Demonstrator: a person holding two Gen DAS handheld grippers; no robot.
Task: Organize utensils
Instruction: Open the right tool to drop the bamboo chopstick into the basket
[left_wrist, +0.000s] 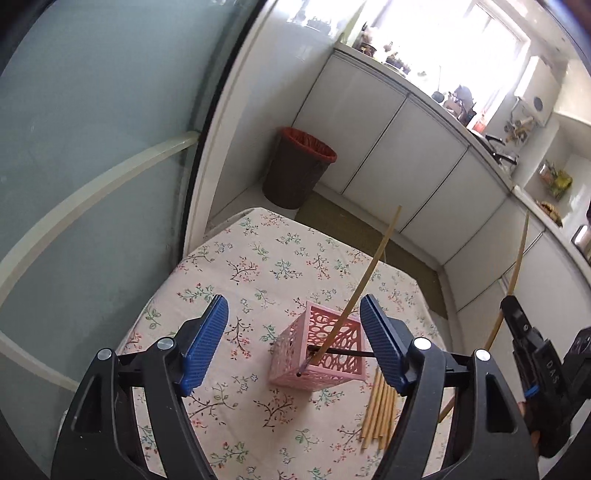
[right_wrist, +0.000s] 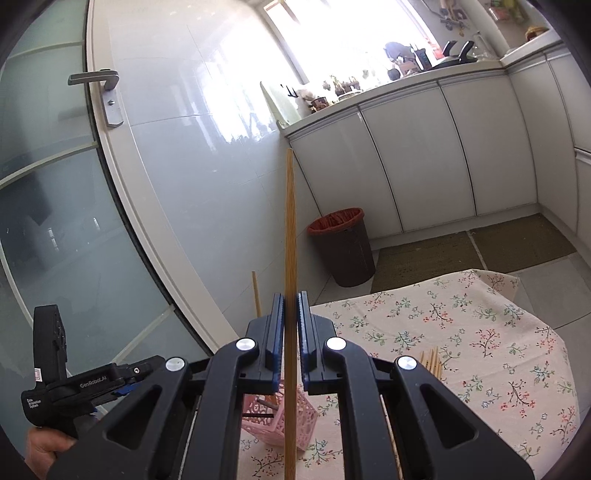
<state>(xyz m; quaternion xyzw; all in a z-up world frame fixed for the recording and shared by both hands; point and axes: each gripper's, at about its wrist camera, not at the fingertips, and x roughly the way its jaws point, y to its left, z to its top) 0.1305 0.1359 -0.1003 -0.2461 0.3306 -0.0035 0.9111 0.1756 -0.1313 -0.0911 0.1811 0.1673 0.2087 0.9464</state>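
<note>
My left tool (left_wrist: 293, 343) is spread wide with nothing between its pads, hanging over the pink holder (left_wrist: 318, 350) on the bench (left_wrist: 258, 258). One chopstick (left_wrist: 364, 280) already leans in the holder, its top slanting out over the rim, and a dark stick lies across the opening. My right tool (right_wrist: 291, 347) is pinching another chopstick (right_wrist: 290, 240) upright, pads pressed against it on both sides, its lower end beside the holder rather than inside, as far as I can judge. So the step in hand is dropping sticks into the holder one at a time. Next I need to bring this stick's lower tip over the opening and let go. Just right of the holder, the loose pile of chopsticks (left_wrist: 380, 410) waits on the flowered cloth.
</note>
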